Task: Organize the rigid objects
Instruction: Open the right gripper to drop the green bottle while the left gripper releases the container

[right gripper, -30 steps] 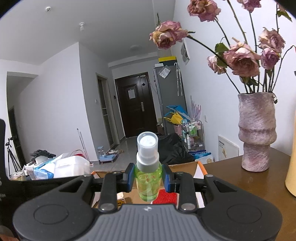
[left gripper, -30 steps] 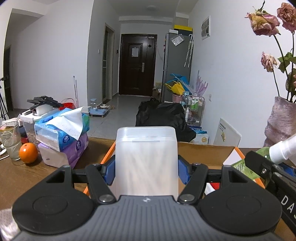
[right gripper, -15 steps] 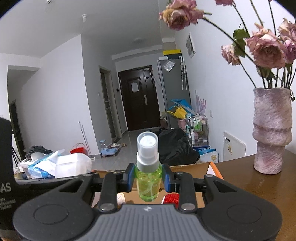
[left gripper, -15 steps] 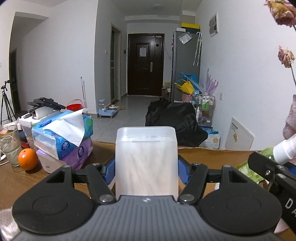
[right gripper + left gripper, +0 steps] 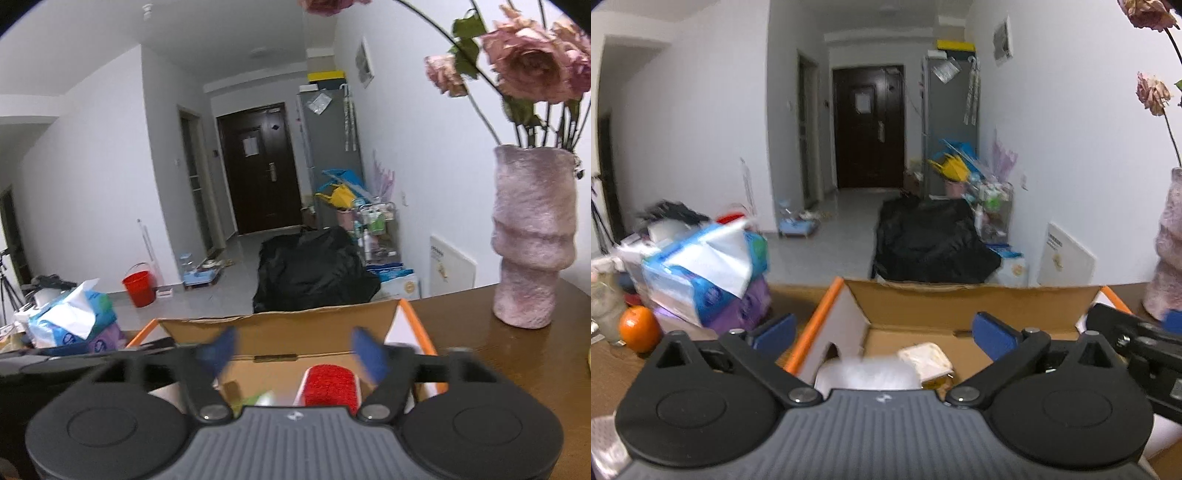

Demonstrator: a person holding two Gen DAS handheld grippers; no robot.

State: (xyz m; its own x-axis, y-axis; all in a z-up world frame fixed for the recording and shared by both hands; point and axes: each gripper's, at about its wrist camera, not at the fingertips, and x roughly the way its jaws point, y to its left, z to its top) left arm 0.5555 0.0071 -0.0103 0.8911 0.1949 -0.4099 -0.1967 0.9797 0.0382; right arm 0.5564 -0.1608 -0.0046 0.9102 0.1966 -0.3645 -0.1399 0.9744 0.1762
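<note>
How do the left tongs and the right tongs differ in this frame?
The left tongs show sharp blue pads; the right tongs have motion-blurred pads. Below the left tongs lies a blurred translucent white container; below the right tongs lies a red-topped item. Both are open, holding nothing, over the cardboard box.

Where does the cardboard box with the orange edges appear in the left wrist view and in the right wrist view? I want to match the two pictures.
Left wrist view: the cardboard box fills the lower middle, open, directly beyond the open left claw.
Right wrist view: the same box sits low in the centre, behind the open right claw.
Shared landmark: the dark door at the end of the hallway, above the box in both views.
</note>
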